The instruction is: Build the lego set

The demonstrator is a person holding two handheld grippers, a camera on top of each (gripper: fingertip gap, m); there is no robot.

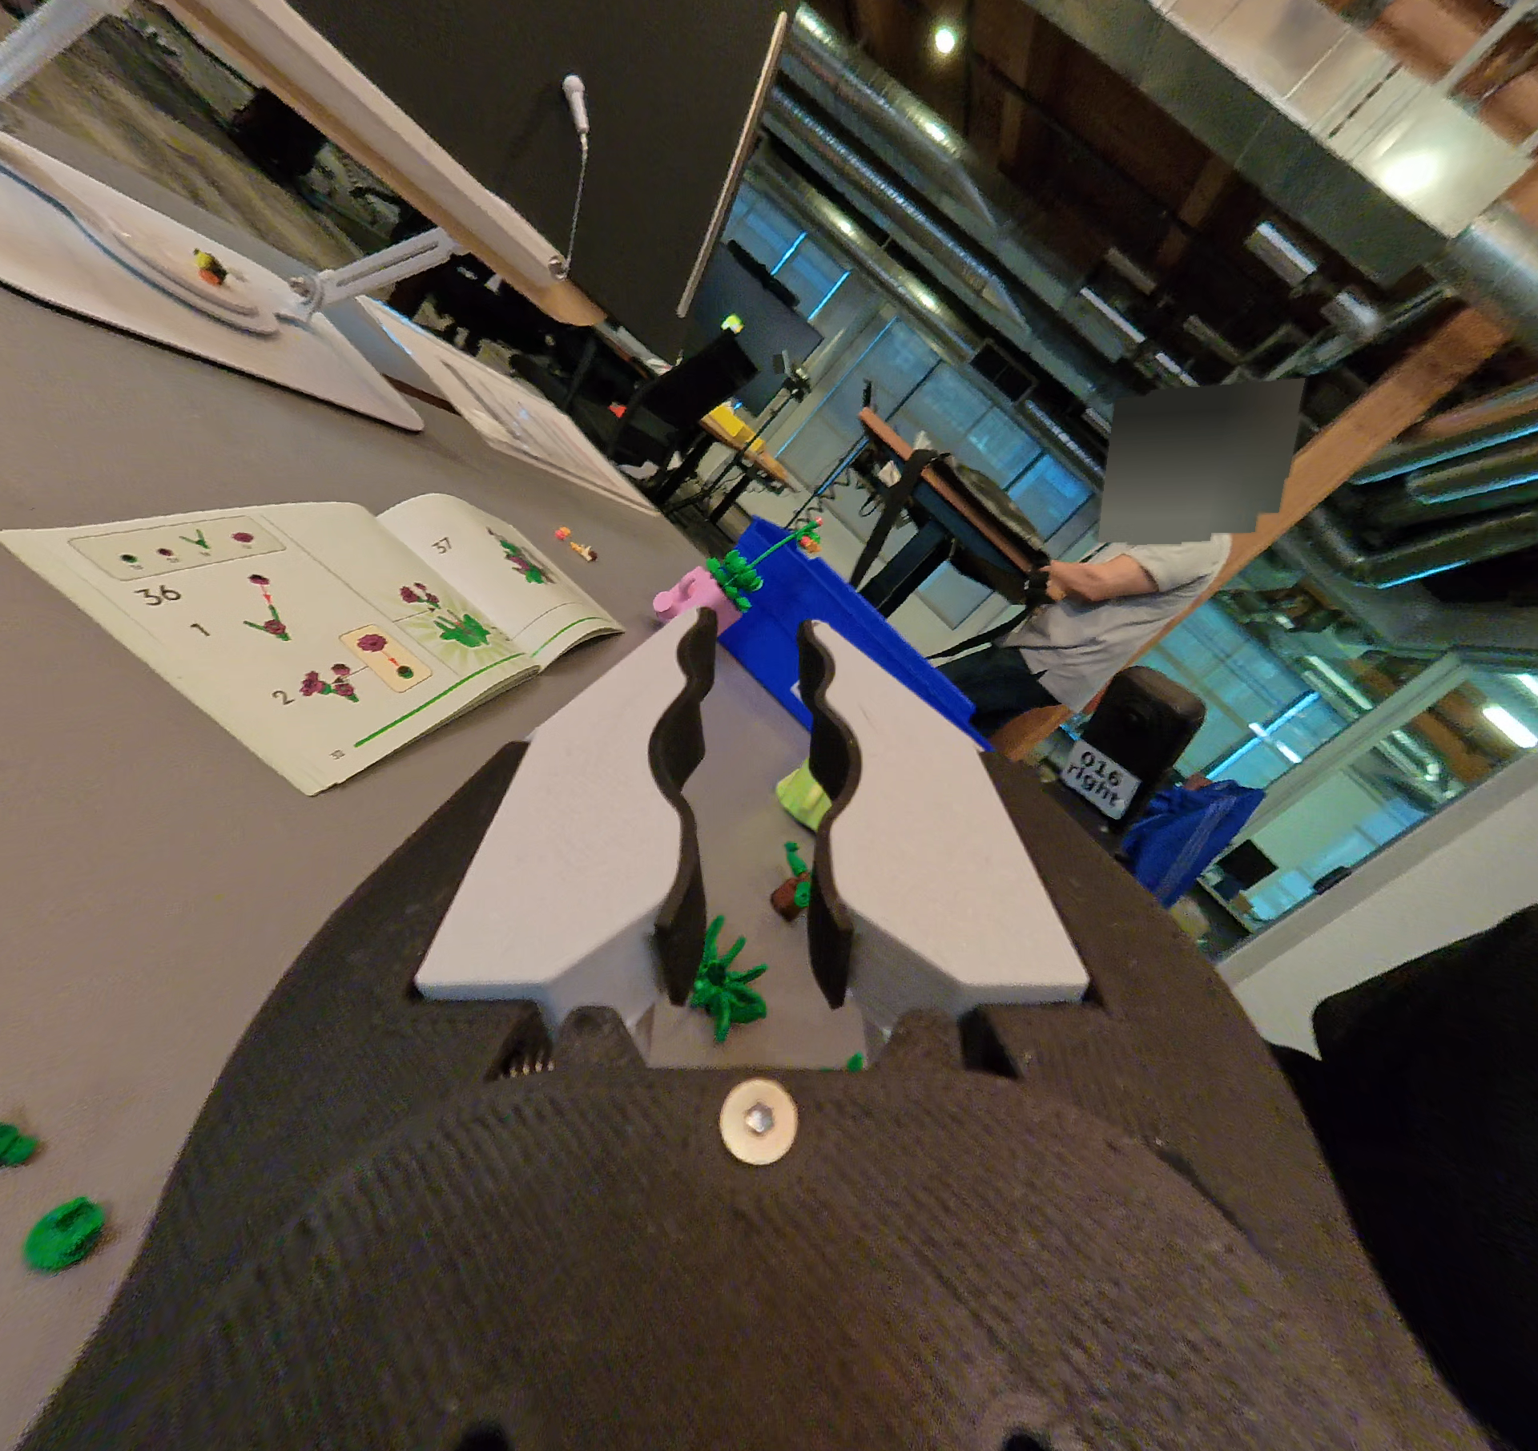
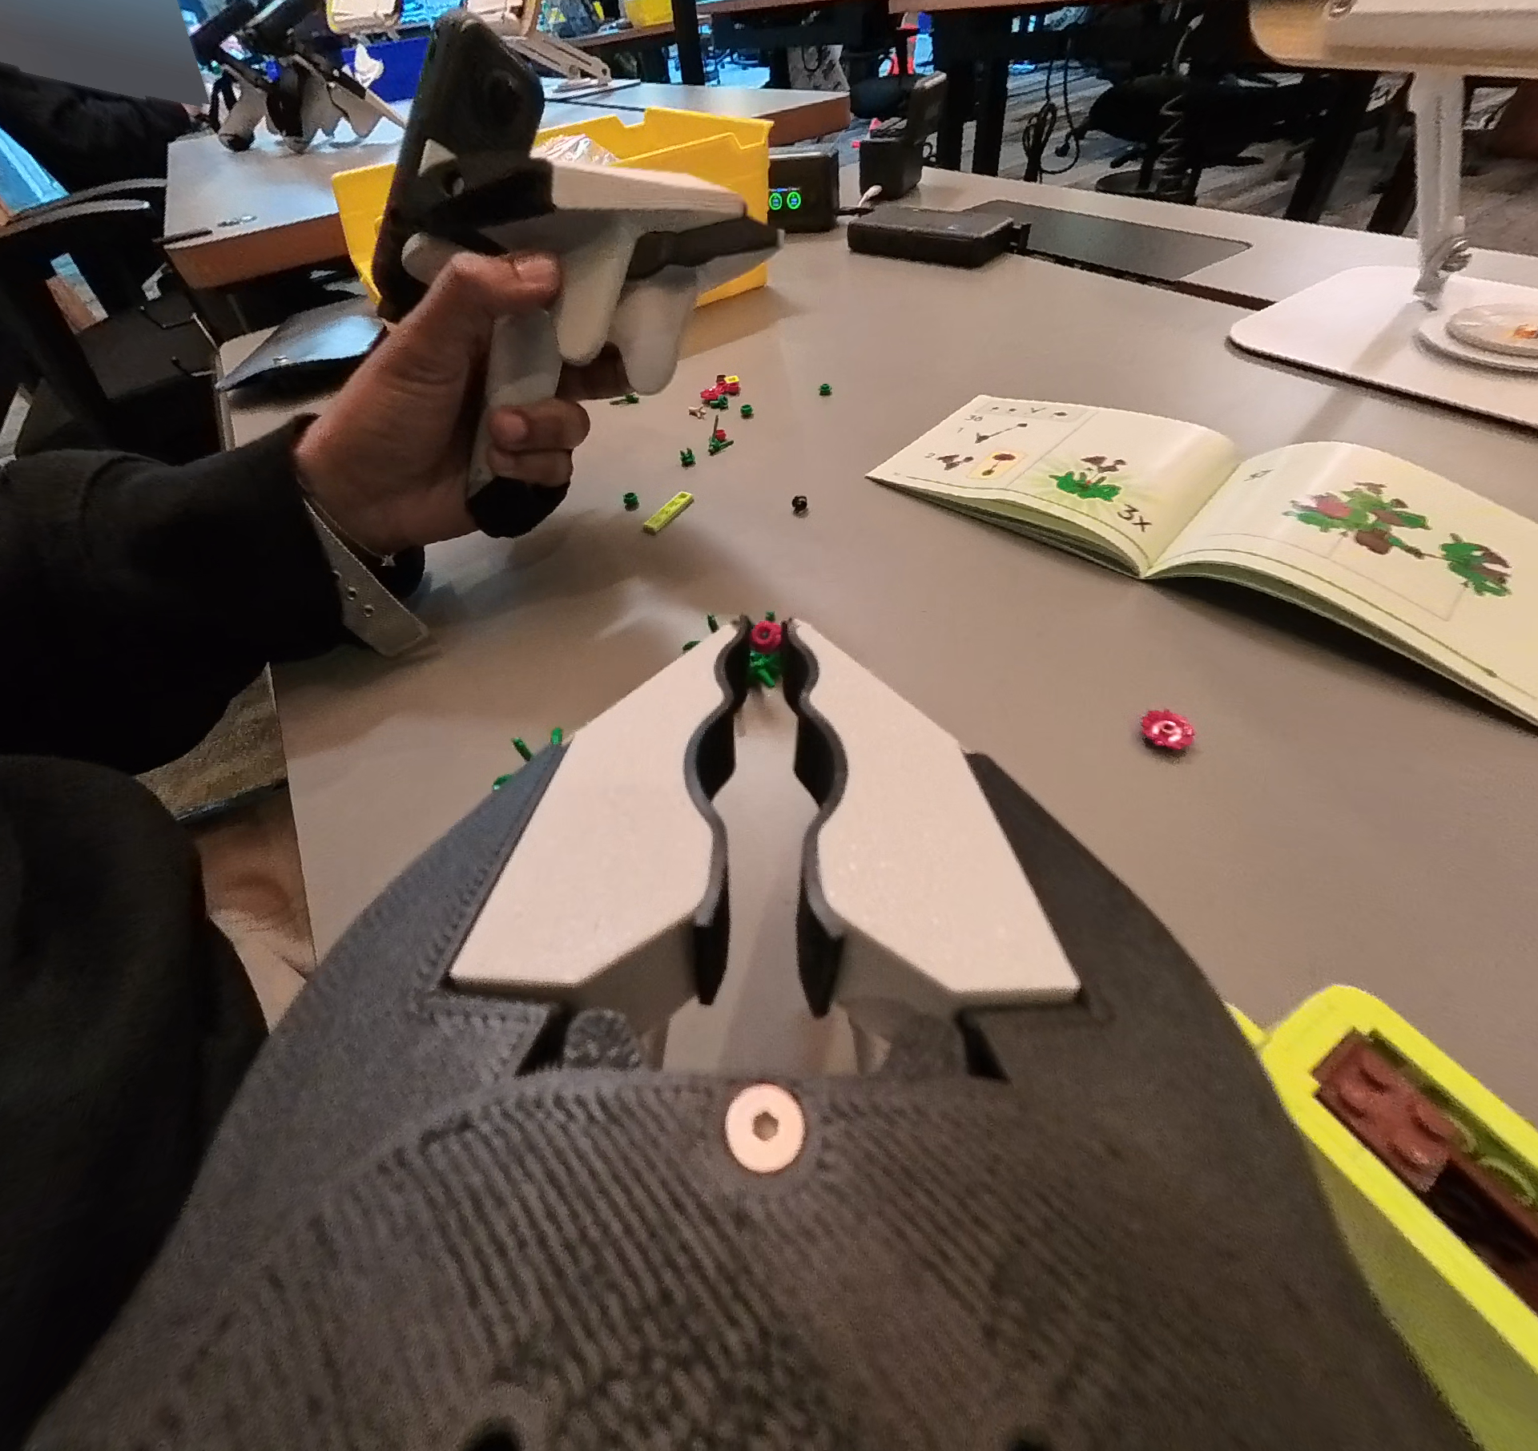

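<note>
My right gripper (image 2: 764, 635) is shut on a small green stem with a pink flower (image 2: 763, 633) at its fingertips, low over the grey table (image 2: 957, 662). My left gripper (image 1: 759, 630) is open and empty. It is held up in a hand above the table, at the upper left of the right wrist view (image 2: 753, 225). Beneath it lie a green leafy piece (image 1: 731, 985), a brown and green piece (image 1: 791, 893) and a lime piece (image 1: 801, 797). The open instruction booklet (image 2: 1165, 495) lies to the right, and it also shows in the left wrist view (image 1: 291, 628).
A loose pink flower (image 2: 1167, 730) lies right of my right gripper. Several small pieces (image 2: 716, 412) and a lime plate (image 2: 668, 512) are scattered mid-table. A yellow bin (image 2: 699, 154) stands behind, a lime box of brown bricks (image 2: 1365, 1211) at lower right, and a blue bin (image 1: 832, 628) beyond.
</note>
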